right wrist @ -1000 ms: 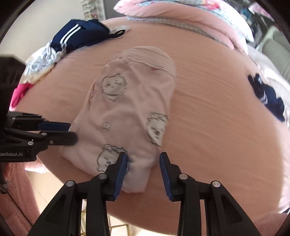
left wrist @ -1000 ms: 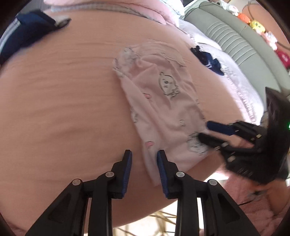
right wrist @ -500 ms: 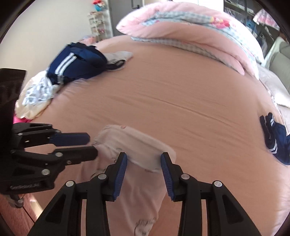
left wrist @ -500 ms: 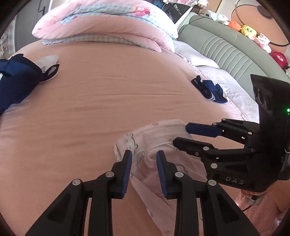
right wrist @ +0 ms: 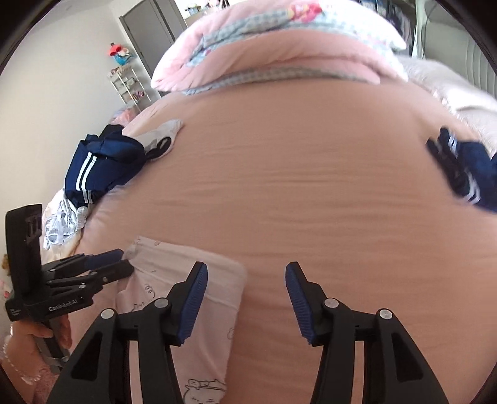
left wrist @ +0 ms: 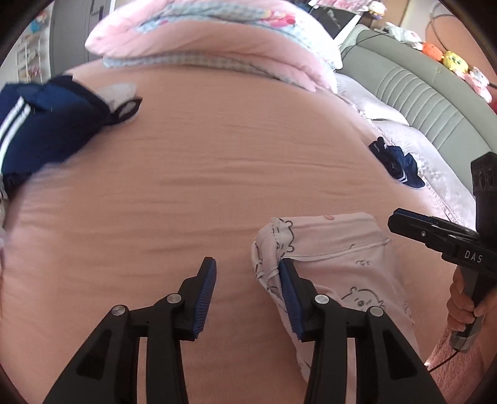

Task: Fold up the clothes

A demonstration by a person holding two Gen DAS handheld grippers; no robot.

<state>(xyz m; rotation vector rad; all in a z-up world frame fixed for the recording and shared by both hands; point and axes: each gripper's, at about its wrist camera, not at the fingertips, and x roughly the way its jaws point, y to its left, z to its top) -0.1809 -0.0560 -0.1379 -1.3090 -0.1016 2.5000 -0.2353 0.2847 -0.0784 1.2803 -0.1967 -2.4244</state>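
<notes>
Here the folded pink garment (left wrist: 338, 264) lay at the near edge of the bed (left wrist: 217, 186), with its lower part cut off by the bottom of both pictures, so its full length could not be seen. Small bear drawings were printed on it, but they were hard to read near the edge.

The left gripper (left wrist: 247, 293) was opening, and nothing stood between its jaws; the inner side of one finger (left wrist: 290, 295) was just against the left corner of the garment, and whether it touched could not be told. The right gripper (right wrist: 247, 296) was opening too, with only bare sheet between the jaws, while its left finger (right wrist: 192, 298) stood over the right corner of the garment. A hand (left wrist: 466, 304) held the handle of the right gripper, and another hand (right wrist: 59, 329) held the left one; the arms were out of the pictures.

The bed had a peach-pink sheet with soft wrinkles. A folded quilt (left wrist: 217, 40) lay at the far end. A navy striped garment (right wrist: 102, 164) lay at the left side, beside some pale clothes (right wrist: 62, 223) that were blurred. Another small navy piece (left wrist: 397, 164) lay at the right, near a grey padded headboard (left wrist: 419, 102). A wire shelf (right wrist: 127, 84) stood by the white wall, next to a grey door (right wrist: 146, 28).
</notes>
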